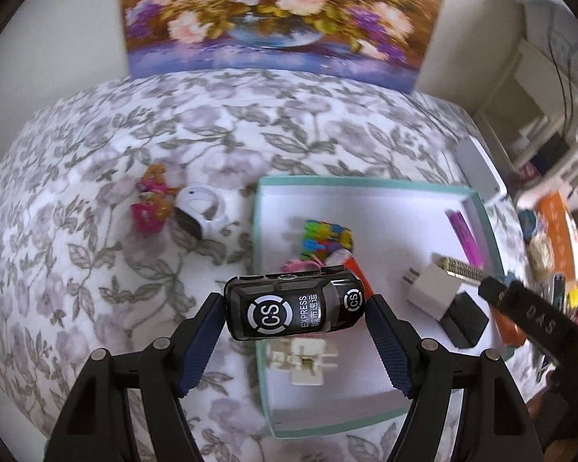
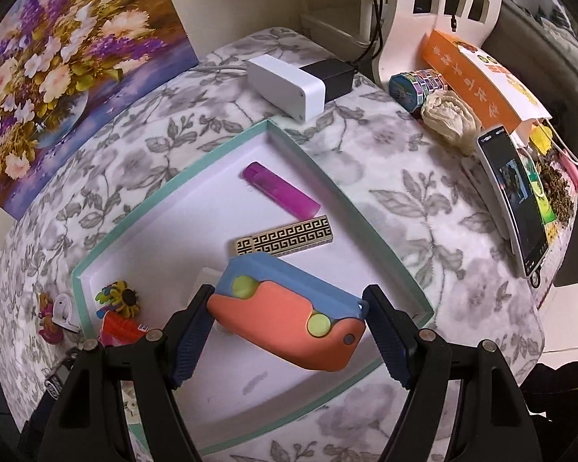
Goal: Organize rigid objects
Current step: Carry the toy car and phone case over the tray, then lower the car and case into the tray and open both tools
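- Gripping a black toy van [image 1: 294, 307] sideways between its two blue-padded fingers, the left tool [image 1: 294, 310] hangs above the near left edge of the teal-rimmed box [image 1: 258, 208]; the van's roof, printed "CS EXPRESS", faces the camera.
- Ahead of the left tool, inside the box, lie a multicoloured toy [image 1: 327, 236], a purple lighter [image 1: 464, 236] along the far right wall, a white plug adapter [image 1: 435, 288] and a black block [image 1: 466, 325] to the right; a cream clip-like piece [image 1: 302, 358] lies just below the van.
- Ahead and to the left of it, outside the box on the floral-covered worktop [image 1: 96, 269], sit a white earbud-like case [image 1: 200, 208] and a small pink figure [image 1: 152, 200], just beside each other.
- At the right edge of this view the other tool's black finger reaches in over the box.
- In the right wrist view, the right tool [image 2: 289, 321] clamps an orange-and-blue case [image 2: 289, 319] with yellow-green buttons, tilted, above the box floor [image 2: 165, 254].
- Ahead of the right tool lie a patterned black-and-cream bar [image 2: 285, 240] and, beyond it, the purple lighter [image 2: 281, 190]; the multicoloured toy [image 2: 119, 298] lies to the left.
- Beyond the box stands a white charger block [image 2: 285, 86]; far right, a phone [image 2: 516, 196] leans upright.
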A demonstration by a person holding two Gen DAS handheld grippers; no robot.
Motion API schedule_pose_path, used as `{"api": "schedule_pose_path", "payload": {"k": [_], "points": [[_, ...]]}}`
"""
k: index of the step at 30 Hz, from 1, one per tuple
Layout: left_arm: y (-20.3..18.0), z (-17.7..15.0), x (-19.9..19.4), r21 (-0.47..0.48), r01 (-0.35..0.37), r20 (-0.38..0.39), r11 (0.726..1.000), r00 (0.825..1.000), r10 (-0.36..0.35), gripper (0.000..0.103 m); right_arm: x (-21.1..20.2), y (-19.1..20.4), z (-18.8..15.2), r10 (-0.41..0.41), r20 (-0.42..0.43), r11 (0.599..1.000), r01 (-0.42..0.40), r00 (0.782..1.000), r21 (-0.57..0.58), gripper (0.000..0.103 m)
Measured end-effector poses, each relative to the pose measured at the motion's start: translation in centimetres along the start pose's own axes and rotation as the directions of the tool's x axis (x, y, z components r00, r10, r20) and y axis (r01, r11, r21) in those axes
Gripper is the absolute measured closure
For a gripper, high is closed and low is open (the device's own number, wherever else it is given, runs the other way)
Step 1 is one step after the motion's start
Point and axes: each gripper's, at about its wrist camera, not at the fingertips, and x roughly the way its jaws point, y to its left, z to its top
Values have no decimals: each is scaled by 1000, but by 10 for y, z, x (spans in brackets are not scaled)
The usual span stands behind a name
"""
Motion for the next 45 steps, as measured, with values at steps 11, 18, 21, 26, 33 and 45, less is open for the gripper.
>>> {"api": "schedule_pose_path", "payload": {"k": [11,18,21,26,33,45], "points": [[-23,-12,17,83,-38,-35,996,999,41,26,8,-1,2,4,-2,1000,-4,1000,-8,25],[-25,-14,26,89,-53,-56,995,997,58,26,15,-3,2,-3,-14,1000,3,1000,-11,25],[-26,-15,29,90,-58,-63,994,996,64,26,20,-4,2,-8,-22,1000,8,1000,-13,25],[-27,-16,32,87,-57,-74,995,995,63,25,27,-3,0,-9,-42,1000,8,999,-21,25],[-25,-15,35,77,-57,-96,995,993,64,25,35,0,-3,-11,-65,999,9,998,-32,25],[-20,-11,32,64,-52,-100,997,993,58,21,35,2,-3,-28,-62,999,26,998,-39,24]]}}
